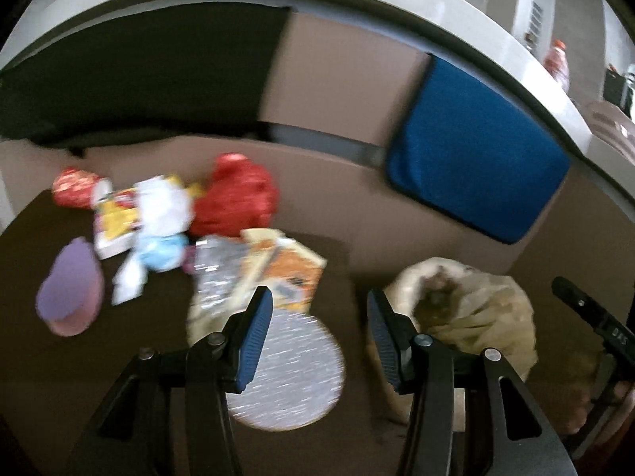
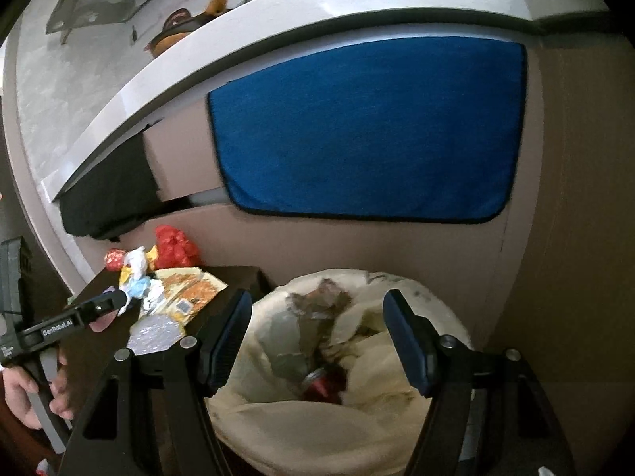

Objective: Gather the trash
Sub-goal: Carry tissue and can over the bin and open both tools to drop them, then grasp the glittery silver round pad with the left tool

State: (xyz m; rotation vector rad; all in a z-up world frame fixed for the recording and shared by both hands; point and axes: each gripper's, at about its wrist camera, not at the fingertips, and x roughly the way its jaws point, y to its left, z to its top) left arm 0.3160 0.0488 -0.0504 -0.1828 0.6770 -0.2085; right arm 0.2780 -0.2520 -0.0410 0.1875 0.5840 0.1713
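On the dark brown table [image 1: 47, 396] the trash lies in a loose heap: a lilac plastic cup [image 1: 71, 289], a crumpled red bag [image 1: 234, 194], a silver round foil lid [image 1: 285, 369]. The left gripper [image 1: 319, 333] is spread and empty above that lid. A flat lid may slip from the pads. The right gripper [image 2: 317, 337], also spread and empty, hangs over the cream bag-lined bin [image 2: 357, 428]; it could catch on the liner.

Dim, shadowy fisheye views with bent edges; the left view motion-blurred.
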